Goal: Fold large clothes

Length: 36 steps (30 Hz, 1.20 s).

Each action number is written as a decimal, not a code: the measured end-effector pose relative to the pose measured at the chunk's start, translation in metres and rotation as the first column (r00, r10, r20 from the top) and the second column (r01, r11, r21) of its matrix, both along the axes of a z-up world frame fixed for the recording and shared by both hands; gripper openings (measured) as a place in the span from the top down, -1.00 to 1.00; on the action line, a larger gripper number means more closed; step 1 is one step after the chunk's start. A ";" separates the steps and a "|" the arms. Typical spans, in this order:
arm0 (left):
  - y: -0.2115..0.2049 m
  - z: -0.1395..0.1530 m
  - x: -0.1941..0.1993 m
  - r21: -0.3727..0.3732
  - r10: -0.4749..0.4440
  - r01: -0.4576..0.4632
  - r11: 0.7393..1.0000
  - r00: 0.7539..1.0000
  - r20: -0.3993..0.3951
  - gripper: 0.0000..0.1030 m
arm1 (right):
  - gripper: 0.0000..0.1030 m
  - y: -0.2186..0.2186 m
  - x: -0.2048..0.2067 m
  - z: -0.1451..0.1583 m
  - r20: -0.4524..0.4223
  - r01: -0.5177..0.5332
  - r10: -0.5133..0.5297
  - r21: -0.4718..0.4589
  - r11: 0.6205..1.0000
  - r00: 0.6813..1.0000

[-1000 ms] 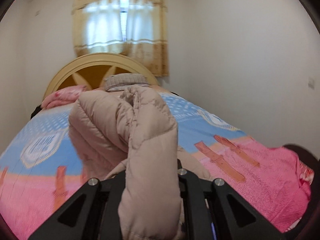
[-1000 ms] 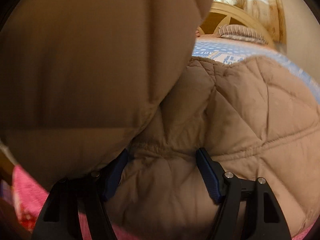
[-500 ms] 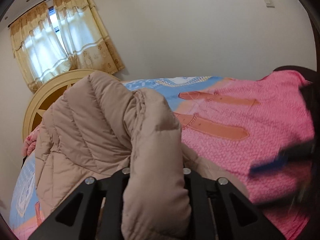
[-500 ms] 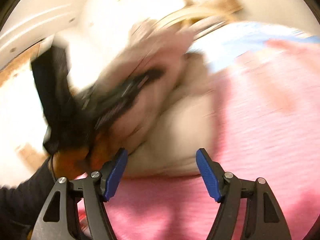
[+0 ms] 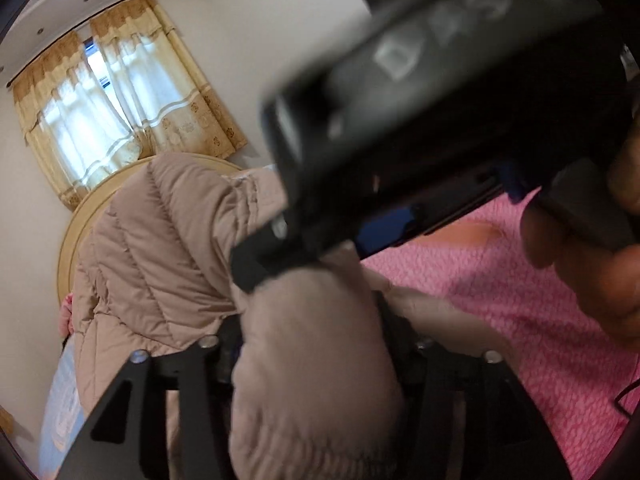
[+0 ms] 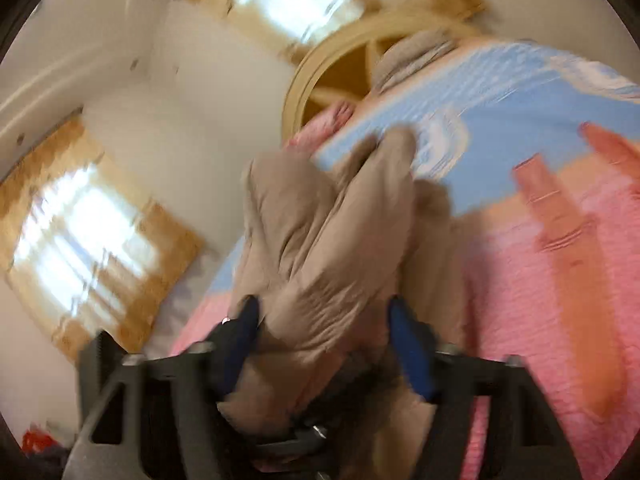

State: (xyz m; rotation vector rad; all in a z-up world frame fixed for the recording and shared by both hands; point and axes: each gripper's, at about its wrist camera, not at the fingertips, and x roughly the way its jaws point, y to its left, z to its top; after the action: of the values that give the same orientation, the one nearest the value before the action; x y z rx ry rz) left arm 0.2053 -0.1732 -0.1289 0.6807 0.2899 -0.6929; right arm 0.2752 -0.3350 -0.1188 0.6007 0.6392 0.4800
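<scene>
Covering the bed point(image 6: 540, 280) is a pink and blue spread, and on it, toward the headboard point(image 6: 320, 80) end and near the left edge as the right wrist view shows it, lies the puffy beige coat point(image 5: 160, 248), bunched rather than flat. The step in hand looks like a hand-over of one thick padded fold, probably a sleeve, from one tool to the other partway through a fold.

The left tool point(image 5: 316, 360) has this fold point(image 5: 312, 380) lying between its jaws, which are opening, so its hold is being let go; whether the pads touch the fabric yet cannot be told, since the padding hides them. The right tool point(image 6: 324, 344) has the same kind of bulky fold between its blue pads point(image 6: 408, 352), and its jaws are closing on it; the fabric fills the gap and appears to touch both pads. In the left wrist view the right tool crosses close overhead, blurred, with the person's hand point(image 5: 600, 264) on it.

Next, the right tool would need a firm pinch before the left one draws clear, then a carry across the coat's body to lay the fold flat.
</scene>
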 end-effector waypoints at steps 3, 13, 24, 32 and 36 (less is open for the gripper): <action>0.011 0.005 -0.010 0.018 0.016 -0.016 1.000 1.000 0.009 -0.30 | 0.65 0.002 0.002 -0.017 -0.060 0.008 -0.009 -0.019 1.000 0.998; 0.141 0.082 -0.017 -0.507 -0.058 -0.050 0.860 0.979 -0.194 -1.00 | 0.70 -0.014 0.006 -0.055 -0.134 0.045 -0.049 -0.033 0.998 0.990; 0.090 0.044 0.109 -0.212 0.327 -0.407 0.889 0.886 -0.329 -0.94 | -0.13 -0.021 -0.053 -0.001 0.005 0.238 -0.241 -0.175 0.955 0.970; 0.080 0.043 0.092 -0.196 0.343 -0.391 0.899 0.909 -0.239 -0.95 | -0.13 0.021 -0.018 0.074 0.079 0.197 -0.186 -0.164 0.967 0.979; 0.089 0.045 0.079 -0.217 0.373 -0.421 0.881 0.899 -0.228 -0.95 | 0.22 0.047 0.011 0.059 -0.016 0.243 -0.262 -0.327 0.913 0.965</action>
State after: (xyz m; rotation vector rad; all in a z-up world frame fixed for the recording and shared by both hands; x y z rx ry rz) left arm 0.2847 -0.0840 -0.0837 0.2878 0.4816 -0.3839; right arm 0.2858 -0.2876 -0.0594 0.3788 0.6683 0.1091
